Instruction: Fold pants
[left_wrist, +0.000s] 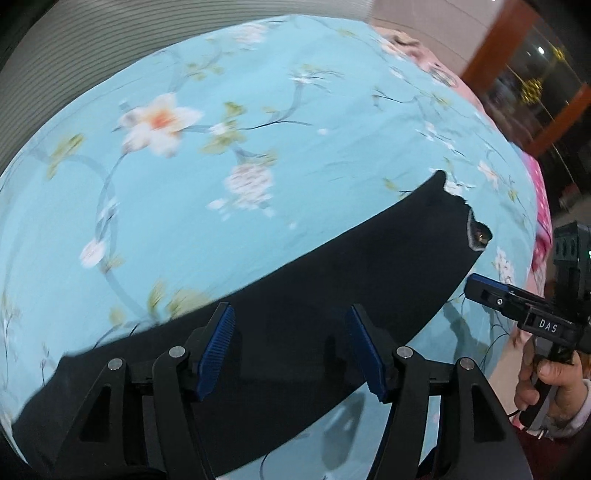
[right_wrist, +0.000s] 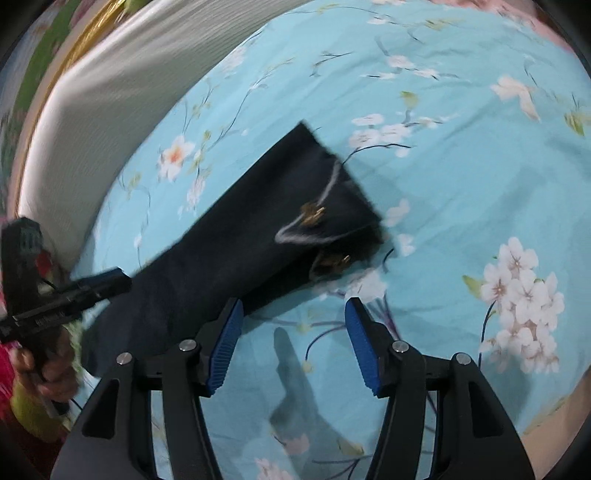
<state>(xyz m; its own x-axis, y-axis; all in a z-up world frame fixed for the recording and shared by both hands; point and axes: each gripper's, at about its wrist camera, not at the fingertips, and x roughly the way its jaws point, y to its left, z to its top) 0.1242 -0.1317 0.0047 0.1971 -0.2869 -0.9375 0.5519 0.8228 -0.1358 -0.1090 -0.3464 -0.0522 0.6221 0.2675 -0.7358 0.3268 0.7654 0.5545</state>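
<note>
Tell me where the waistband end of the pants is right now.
In the right wrist view the pants lie on the blue floral sheet, waistband end pointing away, just ahead-left of the open right gripper.

**Blue floral bed, dark pants on top**

My tools look down on a bed (right_wrist: 461, 177) covered by a light blue sheet printed with white and pink blossoms. Dark pants (right_wrist: 236, 251) lie flat on it, folded into a long strip running from 8 o'clock toward 1 o'clock in my right view.
</note>
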